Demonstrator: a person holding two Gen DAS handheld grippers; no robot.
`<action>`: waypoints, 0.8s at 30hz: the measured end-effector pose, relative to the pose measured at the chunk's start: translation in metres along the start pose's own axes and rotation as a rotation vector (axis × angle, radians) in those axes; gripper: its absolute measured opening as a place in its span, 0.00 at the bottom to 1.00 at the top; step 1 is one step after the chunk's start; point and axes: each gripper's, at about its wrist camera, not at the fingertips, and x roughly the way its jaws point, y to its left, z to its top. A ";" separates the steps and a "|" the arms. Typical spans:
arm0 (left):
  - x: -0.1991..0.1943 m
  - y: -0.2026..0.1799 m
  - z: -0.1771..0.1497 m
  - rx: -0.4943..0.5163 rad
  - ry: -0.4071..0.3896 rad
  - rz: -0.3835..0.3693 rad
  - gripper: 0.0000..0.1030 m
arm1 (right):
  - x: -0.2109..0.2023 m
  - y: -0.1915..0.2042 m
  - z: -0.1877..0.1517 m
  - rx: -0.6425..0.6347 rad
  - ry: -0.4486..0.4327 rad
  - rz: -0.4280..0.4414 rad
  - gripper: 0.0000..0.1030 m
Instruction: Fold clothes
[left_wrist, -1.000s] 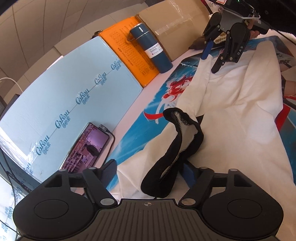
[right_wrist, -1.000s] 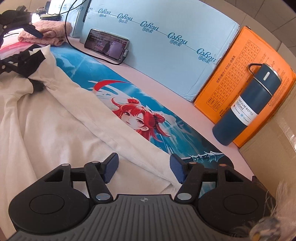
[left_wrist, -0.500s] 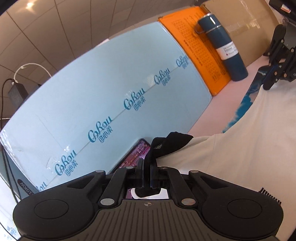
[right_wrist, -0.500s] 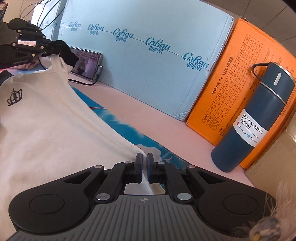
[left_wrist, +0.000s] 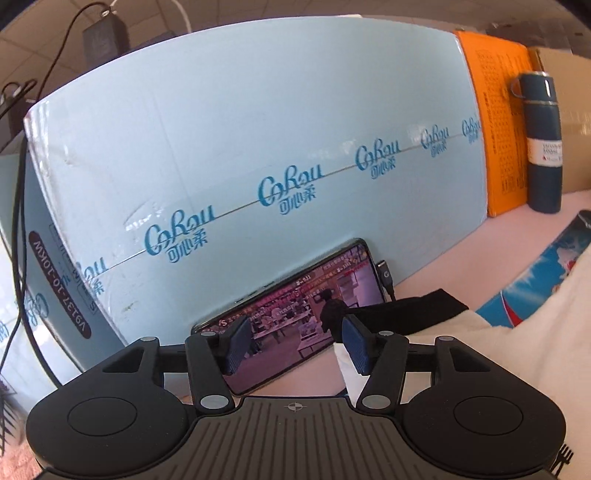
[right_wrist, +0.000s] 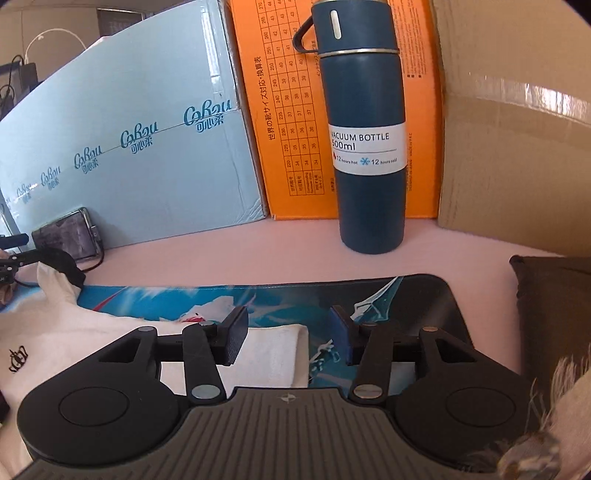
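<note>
Cloth first: the white shirt (right_wrist: 92, 339) lay flat on the printed mat (right_wrist: 388, 295), filling the lower left of the right view, its hem corner (right_wrist: 273, 350) just under the right claw (right_wrist: 288, 339). That claw's jaws had just been opening, and stood spread with nothing pinched between them. In the left view the black-trimmed collar (left_wrist: 424, 306) sat just right of the left claw (left_wrist: 291, 343), whose jaws had likewise just parted and gripped nothing; a phone (left_wrist: 306, 314) leaned beyond it against the blue box (left_wrist: 258, 129). Judging by this, the shirt's long axis ran between the two claws, each nearest its own end. A vacuum bottle (right_wrist: 365, 129) stood clear at the surface's far edge.
</note>
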 end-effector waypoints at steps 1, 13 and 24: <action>0.000 0.008 0.001 -0.065 0.008 -0.009 0.53 | 0.002 0.001 -0.001 0.016 0.012 0.006 0.45; 0.048 -0.023 -0.007 -0.108 0.231 -0.150 0.01 | 0.010 0.024 -0.017 -0.126 0.004 -0.102 0.05; -0.005 0.005 -0.007 -0.225 0.133 -0.004 0.42 | -0.011 0.018 -0.006 -0.043 -0.068 -0.174 0.37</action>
